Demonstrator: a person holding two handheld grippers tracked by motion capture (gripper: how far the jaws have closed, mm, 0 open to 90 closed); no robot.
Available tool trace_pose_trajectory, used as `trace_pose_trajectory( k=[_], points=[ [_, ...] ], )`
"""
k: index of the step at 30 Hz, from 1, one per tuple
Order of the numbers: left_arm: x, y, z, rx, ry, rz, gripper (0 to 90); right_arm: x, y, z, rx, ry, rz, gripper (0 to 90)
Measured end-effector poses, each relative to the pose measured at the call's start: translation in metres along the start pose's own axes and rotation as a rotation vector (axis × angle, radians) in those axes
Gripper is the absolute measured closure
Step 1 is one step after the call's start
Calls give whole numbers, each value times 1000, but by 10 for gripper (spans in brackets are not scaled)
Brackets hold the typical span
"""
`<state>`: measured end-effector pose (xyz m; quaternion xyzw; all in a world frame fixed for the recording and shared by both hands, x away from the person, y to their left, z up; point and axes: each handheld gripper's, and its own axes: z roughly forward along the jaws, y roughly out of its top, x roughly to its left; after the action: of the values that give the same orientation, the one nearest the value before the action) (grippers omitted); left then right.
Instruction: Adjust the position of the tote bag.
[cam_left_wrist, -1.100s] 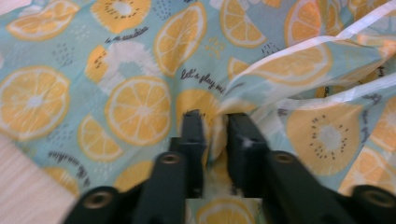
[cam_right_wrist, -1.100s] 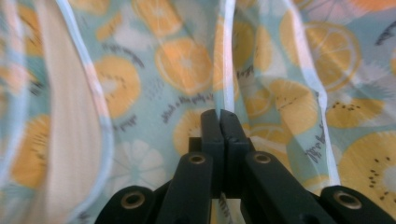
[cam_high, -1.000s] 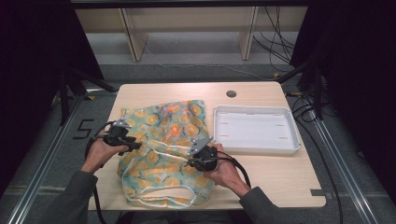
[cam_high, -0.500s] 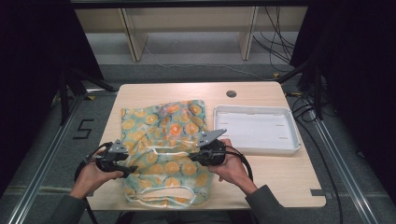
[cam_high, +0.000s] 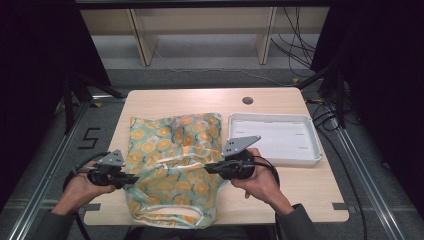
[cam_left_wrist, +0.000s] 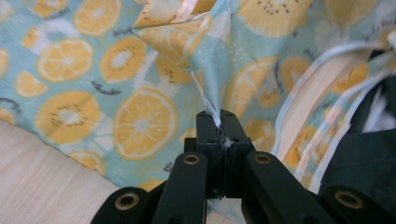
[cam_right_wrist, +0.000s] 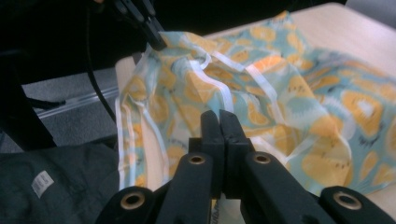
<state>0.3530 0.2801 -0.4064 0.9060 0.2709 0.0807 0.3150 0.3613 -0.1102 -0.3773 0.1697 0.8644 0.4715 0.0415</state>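
Observation:
A light blue cloth (cam_high: 172, 160) printed with orange slices lies crumpled on the wooden table (cam_high: 280, 195), its near hem hanging over the front edge. My left gripper (cam_high: 134, 180) is at the cloth's left edge. Its jaws have just been closing and now pinch a raised fold of the cloth (cam_left_wrist: 140, 116), as the left gripper (cam_left_wrist: 219, 122) view shows. My right gripper (cam_high: 208, 169) is shut on the cloth near its middle and holds that part lifted. In the right gripper (cam_right_wrist: 219, 119) view the cloth (cam_right_wrist: 289, 98) spreads beyond the shut jaws, and the left gripper (cam_right_wrist: 150, 29) grips its far corner.
An empty white tray (cam_high: 312, 156) sits on the table's right side, just right of the cloth. A round cable hole (cam_high: 247, 100) is near the far edge. Cables (cam_high: 300, 45) and frame legs stand on the floor beyond the table.
My left gripper has moved toward the near left edge of the cloth and closed on a fold there. My right gripper has risen and shifted right, lifting the cloth's middle.

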Motion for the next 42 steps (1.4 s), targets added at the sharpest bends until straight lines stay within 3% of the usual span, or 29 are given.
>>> trace_pose_trajectory(
  k=[4, 5, 8, 10, 12, 16, 17, 18, 20, 23, 24, 28, 29, 30, 32, 33, 36, 37, 38, 39, 41, 42],
  points=[
    [8, 5, -8, -84, -8, -73, 881, -3, 11, -9, -34, -19, -17, 900],
    [14, 7, -10, -80, -3, -57, 880, -7, 13, -8, -43, -30, -16, 900],
    [28, 10, -7, -141, 3, -124, 879, -30, 16, -4, -67, -98, -7, 900],
    [36, 13, 1, -155, 21, -149, 879, -45, 15, 1, -75, -138, 47, 900],
    [46, 15, 11, -106, 33, -131, 878, -60, 13, 11, -54, -179, 40, 900],
    [59, 16, 37, -52, 51, -162, 875, -84, 2, 36, 27, -230, 69, 900],
    [63, 15, 42, -48, 47, -168, 874, -89, -1, 41, 59, -241, 48, 900],
    [65, 14, 46, -40, 55, -185, 874, -92, -4, 45, 87, -253, 77, 900],
    [71, 11, 54, -38, 63, -203, 873, -98, -10, 54, 101, -259, 64, 900],
    [73, 9, 63, -34, 79, -216, 870, -102, -18, 64, 131, -281, 82, 900],
    [75, 8, 71, 1, 81, -217, 865, -103, -21, 68, 162, -287, 86, 900],
    [73, 6, 80, 46, 111, -220, 816, -106, -26, 75, 189, -282, 72, 900],
    [73, 6, 80, 44, 114, -218, 769, -106, -28, 76, 204, -274, 67, 900],
    [70, 7, 76, 6, 142, -226, 679, -106, -30, 78, 200, -283, 62, 900],
    [68, 10, 70, 0, 156, -224, 573, -107, -31, 77, 199, -290, 71, 900],
    [62, 16, 55, -3, 171, -197, 510, -107, -31, 77, 197, -291, 72, 900],
    [45, 25, 32, 1, 190, -122, 451, -107, -30, 75, 206, -291, 75, 900],
    [45, 25, 32, 1, 190, -122, 445, -107, -30, 75, 205, -291, 68, 900],
    [32, 30, 29, -62, 233, -100, 445, -106, -30, 76, 204, -288, 86, 900],
    [26, 32, 28, -71, 247, -72, 455, -106, -30, 77, 197, -293, 79, 900],
    [13, 35, 35, -70, 232, -42, 482, -107, -30, 76, 198, -291, 67, 900],
    [13, 35, 35, -70, 232, -42, 476, -107, -30, 76, 198, -291, 67, 900]
  ],
)
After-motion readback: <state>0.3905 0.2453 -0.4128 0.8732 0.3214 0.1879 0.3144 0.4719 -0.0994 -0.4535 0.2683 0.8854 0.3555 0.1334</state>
